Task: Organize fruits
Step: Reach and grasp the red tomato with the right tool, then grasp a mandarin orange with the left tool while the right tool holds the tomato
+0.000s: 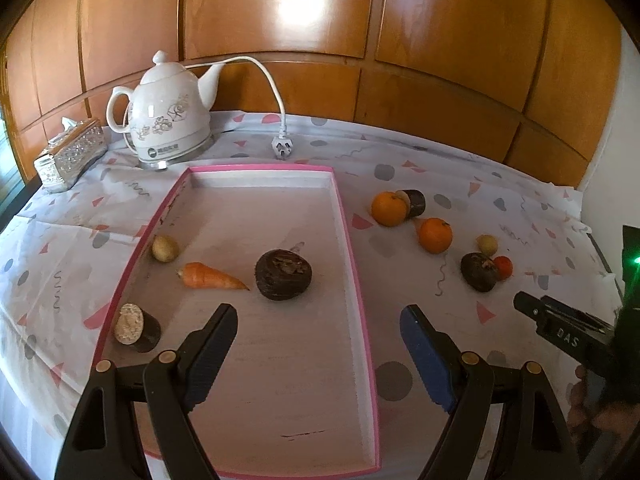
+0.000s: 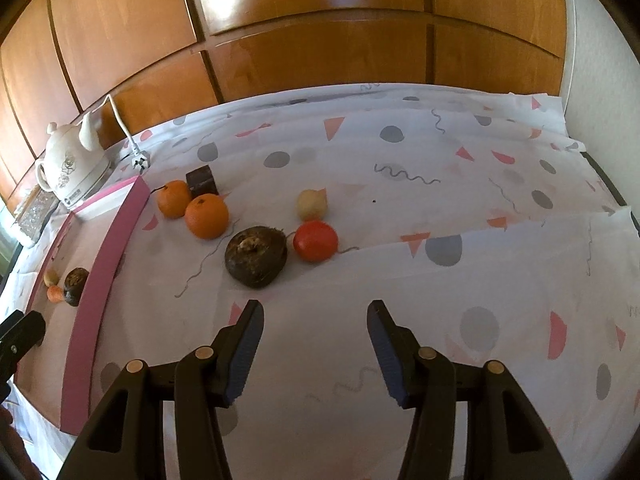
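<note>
Lying in the pink-rimmed tray [image 1: 352,240] are a carrot [image 1: 212,277], a dark round fruit [image 1: 283,274] and a small potato [image 1: 164,247] — two oranges [image 1: 435,235] and a tomato [image 2: 315,240] sit on the tablecloth [image 2: 440,152]. Left gripper [image 1: 318,328] hovers spread, nothing held; right gripper [image 2: 316,320] likewise.

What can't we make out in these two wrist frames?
- Tissue box: cut off by the right wrist view's left edge.
- Right claw: in the left wrist view only one dark fingertip shows; the frame edge cuts the rest.
- Kettle label: print too small to read.
- Small red fruit: partly hidden behind the dark round fruit in the left wrist view.
</note>
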The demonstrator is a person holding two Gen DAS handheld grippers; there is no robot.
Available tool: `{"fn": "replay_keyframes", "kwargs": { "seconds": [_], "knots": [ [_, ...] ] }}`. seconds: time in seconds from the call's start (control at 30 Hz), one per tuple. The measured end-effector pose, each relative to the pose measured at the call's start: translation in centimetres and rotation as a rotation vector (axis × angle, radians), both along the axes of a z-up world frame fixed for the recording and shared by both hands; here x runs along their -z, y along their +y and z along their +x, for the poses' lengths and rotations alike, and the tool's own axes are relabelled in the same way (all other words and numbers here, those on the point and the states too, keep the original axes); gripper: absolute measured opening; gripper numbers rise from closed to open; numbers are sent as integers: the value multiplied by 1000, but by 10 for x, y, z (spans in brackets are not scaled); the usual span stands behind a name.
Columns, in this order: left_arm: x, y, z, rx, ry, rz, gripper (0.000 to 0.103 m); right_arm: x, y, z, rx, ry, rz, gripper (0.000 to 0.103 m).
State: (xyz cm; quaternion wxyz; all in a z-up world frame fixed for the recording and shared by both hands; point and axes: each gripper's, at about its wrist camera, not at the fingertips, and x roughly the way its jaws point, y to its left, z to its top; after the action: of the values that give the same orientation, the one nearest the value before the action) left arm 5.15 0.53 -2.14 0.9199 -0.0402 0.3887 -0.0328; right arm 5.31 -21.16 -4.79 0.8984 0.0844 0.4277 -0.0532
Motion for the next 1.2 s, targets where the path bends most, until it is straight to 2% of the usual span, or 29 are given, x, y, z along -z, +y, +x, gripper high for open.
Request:
{"fn": "replay_keyframes", "kwargs": {
  "seconds": [0.1, 0.27, 0.73, 0.8, 0.9, 1.2],
  "knots": [
    [1, -3, 2, 7, 3, 1, 84, 1, -3, 8, -4, -2, -13, 40],
    [1, -11, 7, 23, 9, 0, 84, 3, -7, 26, -20, -9, -31, 36],
    [2, -41, 37, 51, 19, -19, 84, 16, -4, 56, -66, 10, -73, 36],
    [3, -48, 43, 58, 22, -22, 84, 18, -3, 60, -73, 10, -78, 29],
    [7, -59, 53, 65, 40, -30, 84, 19, -2, 63, -83, 5, -93, 29],
    [16, -85, 85, 57, 70, -65, 76, 19, -5, 65, -94, 0, -81, 28]
  ]
}}
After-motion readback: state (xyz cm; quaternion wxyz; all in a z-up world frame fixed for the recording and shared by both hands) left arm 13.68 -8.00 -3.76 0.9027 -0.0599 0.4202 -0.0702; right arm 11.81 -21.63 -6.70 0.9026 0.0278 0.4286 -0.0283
